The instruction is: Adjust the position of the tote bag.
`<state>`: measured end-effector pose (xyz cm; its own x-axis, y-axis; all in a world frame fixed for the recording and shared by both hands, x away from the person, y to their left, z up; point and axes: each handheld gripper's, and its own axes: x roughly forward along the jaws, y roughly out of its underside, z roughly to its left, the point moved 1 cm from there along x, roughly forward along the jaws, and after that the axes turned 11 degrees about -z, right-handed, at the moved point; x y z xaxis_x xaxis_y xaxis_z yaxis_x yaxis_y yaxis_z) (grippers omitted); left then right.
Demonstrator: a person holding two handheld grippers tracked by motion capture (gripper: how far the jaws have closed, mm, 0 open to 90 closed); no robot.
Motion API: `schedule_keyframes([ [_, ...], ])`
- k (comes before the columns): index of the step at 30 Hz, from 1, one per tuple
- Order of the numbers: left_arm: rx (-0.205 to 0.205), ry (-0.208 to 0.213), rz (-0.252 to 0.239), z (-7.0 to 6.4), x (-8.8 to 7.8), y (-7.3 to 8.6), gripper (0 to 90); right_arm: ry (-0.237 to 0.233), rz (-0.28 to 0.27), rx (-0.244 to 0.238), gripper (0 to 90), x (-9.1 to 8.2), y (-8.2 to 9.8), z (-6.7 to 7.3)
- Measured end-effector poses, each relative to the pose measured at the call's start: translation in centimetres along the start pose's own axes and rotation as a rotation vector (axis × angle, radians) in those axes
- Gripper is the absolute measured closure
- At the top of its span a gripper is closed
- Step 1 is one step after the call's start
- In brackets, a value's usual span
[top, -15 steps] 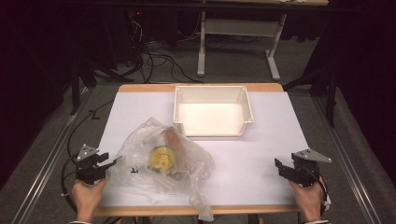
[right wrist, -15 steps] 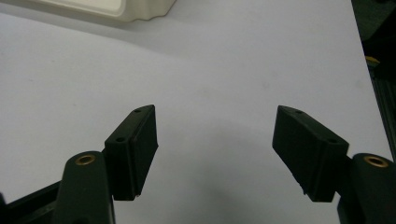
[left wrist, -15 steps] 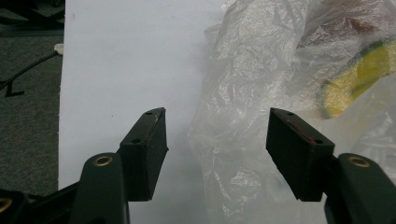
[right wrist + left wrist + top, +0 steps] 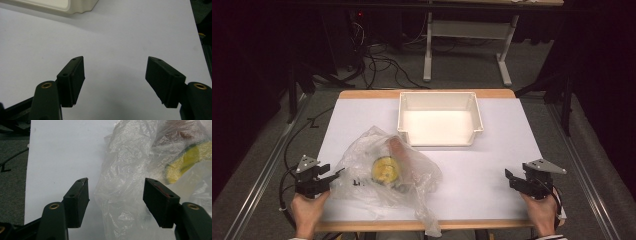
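Observation:
A crumpled clear plastic bag (image 4: 412, 175) lies on the white table top, left of the middle. Inside it are a yellow round thing (image 4: 383, 170) and a reddish-brown thing (image 4: 398, 146). My left gripper (image 4: 332, 176) is at the bag's left edge, open. In the left gripper view the bag (image 4: 130, 170) reaches into the gap of my left gripper (image 4: 116, 192), and neither pad presses on it. The yellow thing (image 4: 185, 160) shows through the plastic. My right gripper (image 4: 510, 176) is open over bare table at the front right, holding nothing (image 4: 115, 72).
A white plastic bin (image 4: 439, 94) stands at the back middle of the table, and its corner (image 4: 75, 5) shows in the right gripper view. Cables and a desk frame (image 4: 462, 30) are on the floor beyond. Metal rails run along both sides of the table.

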<state>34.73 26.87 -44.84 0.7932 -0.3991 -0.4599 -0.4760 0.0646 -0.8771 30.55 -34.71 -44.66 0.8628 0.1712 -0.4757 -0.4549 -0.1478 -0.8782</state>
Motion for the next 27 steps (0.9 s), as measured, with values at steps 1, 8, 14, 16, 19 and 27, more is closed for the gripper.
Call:
schedule_keyframes([
  [1, 0.005, 0.002, 0.003, 0.0, 0.0, 0.0, 37.9, -0.001, -0.002, 0.001, 33.7, 0.0, 0.0, 0.0],
  [8, 0.001, 0.006, 0.006, 0.0, 0.2, -0.4, 37.9, -0.039, -0.011, 0.021, 38.7, -0.1, 0.2, -0.1],
  [14, 0.004, 0.012, -0.006, -0.1, 0.0, -0.6, 37.9, -0.044, -0.017, 0.000, 37.2, -0.5, 0.0, 0.1],
  [16, 0.004, 0.014, -0.005, -0.1, 0.0, -0.6, 37.9, -0.043, -0.022, 0.004, 36.8, -0.5, 0.0, 0.1],
  [19, 0.010, 0.021, 0.010, -0.1, 0.1, -0.7, 37.9, -0.042, -0.021, 0.007, 36.2, -0.6, -0.1, 0.4],
  [27, 0.025, 0.033, -0.014, -0.8, -0.4, -1.6, 37.5, -0.057, -0.018, -0.008, 36.2, -0.7, -0.4, 0.9],
])
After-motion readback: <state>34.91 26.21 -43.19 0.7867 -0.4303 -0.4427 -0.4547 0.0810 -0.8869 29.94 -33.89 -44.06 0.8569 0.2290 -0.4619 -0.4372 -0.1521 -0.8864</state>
